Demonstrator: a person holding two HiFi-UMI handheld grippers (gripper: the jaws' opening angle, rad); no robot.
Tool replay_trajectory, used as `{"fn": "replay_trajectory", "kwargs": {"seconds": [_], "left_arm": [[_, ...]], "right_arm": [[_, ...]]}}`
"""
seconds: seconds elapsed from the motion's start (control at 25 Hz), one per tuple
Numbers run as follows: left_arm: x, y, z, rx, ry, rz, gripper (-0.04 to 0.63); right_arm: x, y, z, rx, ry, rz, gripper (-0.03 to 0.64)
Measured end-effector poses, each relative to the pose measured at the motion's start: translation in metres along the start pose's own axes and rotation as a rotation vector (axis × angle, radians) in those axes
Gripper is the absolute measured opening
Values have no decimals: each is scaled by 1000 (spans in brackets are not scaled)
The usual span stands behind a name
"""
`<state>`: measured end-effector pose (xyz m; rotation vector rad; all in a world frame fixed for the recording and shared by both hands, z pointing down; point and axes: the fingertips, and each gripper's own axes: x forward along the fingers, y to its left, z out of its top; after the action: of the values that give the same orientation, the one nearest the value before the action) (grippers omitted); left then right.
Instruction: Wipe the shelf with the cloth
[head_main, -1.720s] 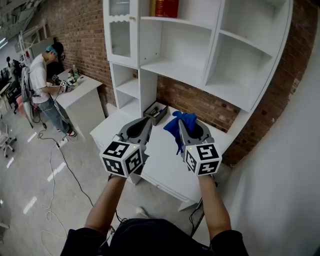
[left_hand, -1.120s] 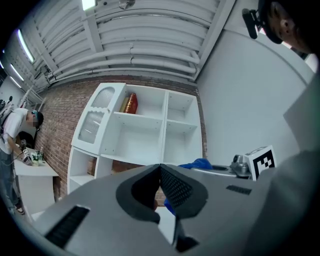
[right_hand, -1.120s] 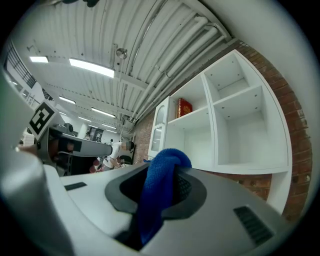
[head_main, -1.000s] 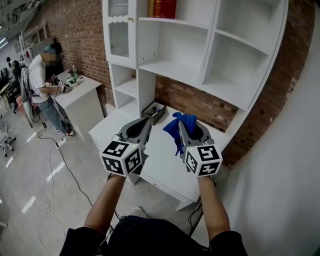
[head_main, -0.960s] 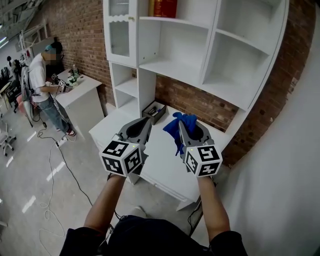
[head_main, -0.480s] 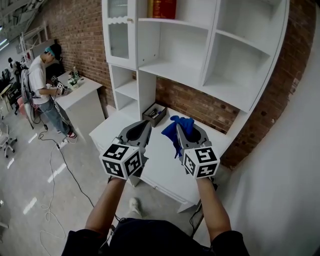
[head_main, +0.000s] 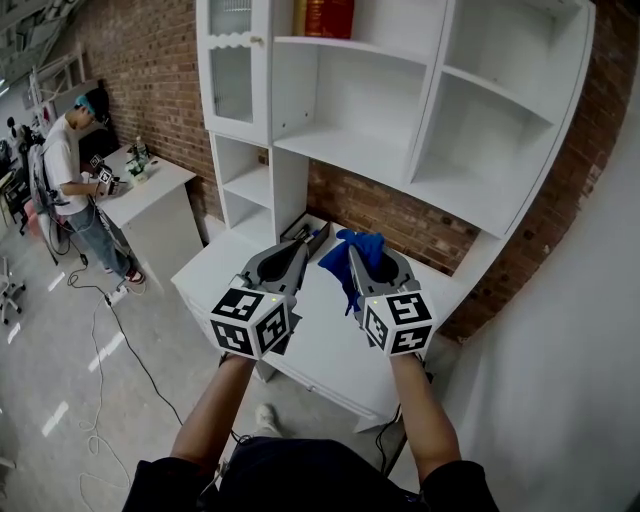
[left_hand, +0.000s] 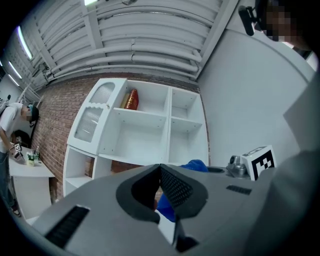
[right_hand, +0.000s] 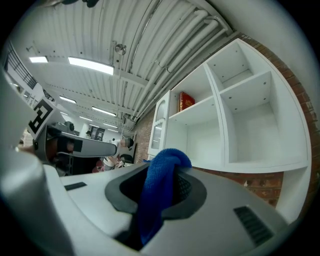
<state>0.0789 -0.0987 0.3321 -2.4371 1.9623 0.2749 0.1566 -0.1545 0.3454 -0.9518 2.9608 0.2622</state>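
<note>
- Your left gripper (head_main: 299, 243) hangs below the shelf (head_main: 338, 150), over the desk (head_main: 318, 338). Its jaws are pressed together on nothing, and it looks parked as a spare.
- Your right gripper (head_main: 352, 250), just beside it and equally short of the shelf, is clamped on the blue cloth (head_main: 343, 258), probably so that a wad meets the board first.
- The cloth's long axis runs along those jaws. Its bunched end pokes past the tips toward the shelf, and its tail trails back toward you.
</note>
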Motion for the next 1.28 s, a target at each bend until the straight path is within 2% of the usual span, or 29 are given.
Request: {"fn": "replay_trajectory", "kwargs": {"seconds": [0.72, 1.28], "left_arm": [[69, 77, 14, -24, 4, -72, 14], [98, 170, 12, -40, 58, -117, 15]], "right_arm": [[95, -31, 7, -25, 7, -74, 83], [180, -28, 6, -26, 9, -158, 84]]}}
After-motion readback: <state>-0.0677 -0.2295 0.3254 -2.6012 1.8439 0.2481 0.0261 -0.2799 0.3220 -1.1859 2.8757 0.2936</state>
